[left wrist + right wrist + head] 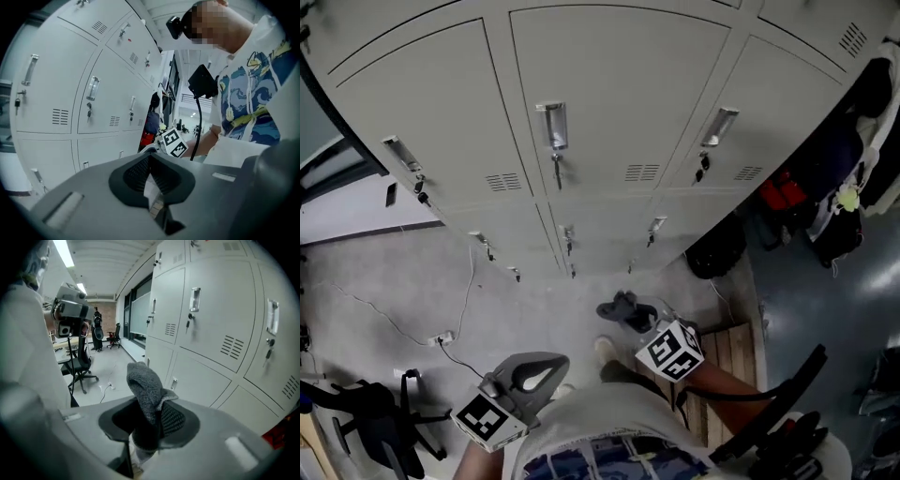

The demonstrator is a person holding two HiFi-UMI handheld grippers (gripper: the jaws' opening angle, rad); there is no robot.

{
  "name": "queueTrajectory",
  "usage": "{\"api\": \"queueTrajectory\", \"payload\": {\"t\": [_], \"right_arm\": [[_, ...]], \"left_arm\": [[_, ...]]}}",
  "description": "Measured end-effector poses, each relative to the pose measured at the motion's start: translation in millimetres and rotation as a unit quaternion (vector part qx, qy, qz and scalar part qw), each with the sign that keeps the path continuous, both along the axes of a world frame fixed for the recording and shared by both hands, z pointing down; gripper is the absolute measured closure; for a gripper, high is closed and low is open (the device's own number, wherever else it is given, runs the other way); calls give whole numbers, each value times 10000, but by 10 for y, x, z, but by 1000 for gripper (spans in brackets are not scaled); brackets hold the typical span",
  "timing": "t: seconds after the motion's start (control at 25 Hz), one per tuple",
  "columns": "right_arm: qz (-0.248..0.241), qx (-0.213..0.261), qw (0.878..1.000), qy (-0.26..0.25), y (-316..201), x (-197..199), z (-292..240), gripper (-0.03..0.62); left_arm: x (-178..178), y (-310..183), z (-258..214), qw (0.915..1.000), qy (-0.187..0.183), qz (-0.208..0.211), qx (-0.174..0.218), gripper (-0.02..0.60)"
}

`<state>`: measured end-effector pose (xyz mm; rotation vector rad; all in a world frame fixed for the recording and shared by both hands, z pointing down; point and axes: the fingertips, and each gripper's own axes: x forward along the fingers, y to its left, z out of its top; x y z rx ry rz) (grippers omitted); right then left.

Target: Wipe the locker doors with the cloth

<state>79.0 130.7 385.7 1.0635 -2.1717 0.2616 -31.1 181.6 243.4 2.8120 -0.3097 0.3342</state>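
Cloth [144, 387], judged soft, light and floppy, is clamped at its bunched lower end by the right hand-held gripper [151, 420]; the left hand-held gripper [151, 174] is closed, empty.

Open floor [384, 272] before the lockers [619, 94] (bags [717, 251] crowd the right).

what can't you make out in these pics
- Cloth: lower end buried between the right tongs, right gripper view.
- Locker doors: dirt or smears too faint to tell, every view.
- Dark bags: cut off by the head view's right edge.
- Key in the middle lock: too small for detail, head view.
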Motion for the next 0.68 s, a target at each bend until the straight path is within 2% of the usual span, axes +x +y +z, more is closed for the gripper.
{"api": "queueTrajectory", "payload": {"t": [0.12,0.32,0.68], "right_arm": [[94,153,9998,-71,297,-296,-203,480],[292,262,9992,-35,811,-705,-366,481],[726,176,9972,-68,1778,-1129,-502,482]], "left_arm": [[-266,218,-116,9996,237,5,-145,578],[-654,653,-128,9989,322,319,-73,578],[-1075,1405,112,9951,319,840,-407,578]]}}
